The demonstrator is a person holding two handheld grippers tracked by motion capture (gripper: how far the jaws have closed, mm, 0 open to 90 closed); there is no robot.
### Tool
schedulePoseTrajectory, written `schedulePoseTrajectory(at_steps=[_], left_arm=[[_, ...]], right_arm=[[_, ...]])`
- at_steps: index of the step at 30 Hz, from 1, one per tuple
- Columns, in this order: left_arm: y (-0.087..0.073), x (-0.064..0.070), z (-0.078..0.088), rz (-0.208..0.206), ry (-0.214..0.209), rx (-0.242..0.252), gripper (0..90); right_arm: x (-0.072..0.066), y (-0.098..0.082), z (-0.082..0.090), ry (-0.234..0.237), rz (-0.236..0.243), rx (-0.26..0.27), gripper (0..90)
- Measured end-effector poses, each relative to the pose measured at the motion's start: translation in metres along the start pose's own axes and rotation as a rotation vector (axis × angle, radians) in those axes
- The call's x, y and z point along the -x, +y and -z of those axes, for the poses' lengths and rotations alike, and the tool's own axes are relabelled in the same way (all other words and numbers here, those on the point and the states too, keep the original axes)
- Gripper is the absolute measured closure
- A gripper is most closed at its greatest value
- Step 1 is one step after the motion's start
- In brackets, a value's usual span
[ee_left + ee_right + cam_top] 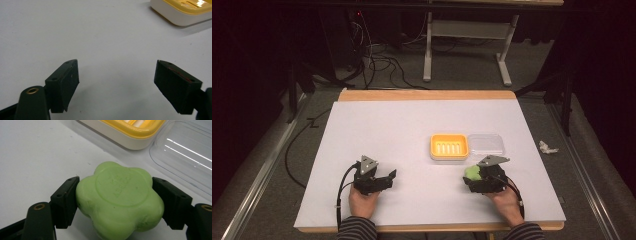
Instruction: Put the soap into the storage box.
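On the white tabletop (412,130), over grey carpet, the right gripper (117,202) pinches a green flower-shaped soap (120,200); the left gripper (117,85) is spread.

The person's 2 forearms, in striped sleeves, come in from the bottom edge of the high view, each hand wrapped around the rear of a black two-jaw claw.

The left hand (362,200) holds the left claw (388,176) low over the surface, angled toward the right, a grey three-cornered plate on top and a black cable trailing from it. Its jaws stand wide apart with nothing between them.

The right hand (504,202) holds the right claw (473,175) pointing forward and left, also topped by a grey plate. Its jaws press on both sides of what they grip.
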State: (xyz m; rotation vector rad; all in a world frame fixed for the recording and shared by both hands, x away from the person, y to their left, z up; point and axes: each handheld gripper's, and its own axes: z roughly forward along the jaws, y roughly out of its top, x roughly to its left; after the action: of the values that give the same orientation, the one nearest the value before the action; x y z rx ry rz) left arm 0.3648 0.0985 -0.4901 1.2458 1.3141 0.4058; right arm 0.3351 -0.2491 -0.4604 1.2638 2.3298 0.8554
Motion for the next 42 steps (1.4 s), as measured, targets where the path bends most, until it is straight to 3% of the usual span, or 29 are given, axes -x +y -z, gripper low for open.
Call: schedulePoseTrajectory(at_steps=[7, 12, 20, 29, 42], left_arm=[[0.0, 0.0, 0.0, 0.002, -0.002, 0.0, 20.4], [0.0, 0.0, 0.0, 0.003, -0.002, 0.0, 20.3], [0.0, 0.0, 0.0, 0.004, 0.0, -0.001, 20.3], [0.0, 0.0, 0.0, 0.005, -0.001, -0.002, 20.4], [0.0, 0.0, 0.0, 0.007, -0.003, -0.001, 20.3]], right_arm=[[0.0, -0.002, 0.0, -0.003, 0.004, -0.009, 26.8], [0.001, -0.002, 0.002, 0.003, 0.001, 0.015, 26.9], [0.0, 0.002, 0.009, 0.016, 0.036, 0.015, 27.1], [0.001, 0.006, 0.015, 0.034, 0.028, 0.036, 27.1], [0.004, 0.026, 0.028, 0.047, 0.04, 0.082, 27.1]])
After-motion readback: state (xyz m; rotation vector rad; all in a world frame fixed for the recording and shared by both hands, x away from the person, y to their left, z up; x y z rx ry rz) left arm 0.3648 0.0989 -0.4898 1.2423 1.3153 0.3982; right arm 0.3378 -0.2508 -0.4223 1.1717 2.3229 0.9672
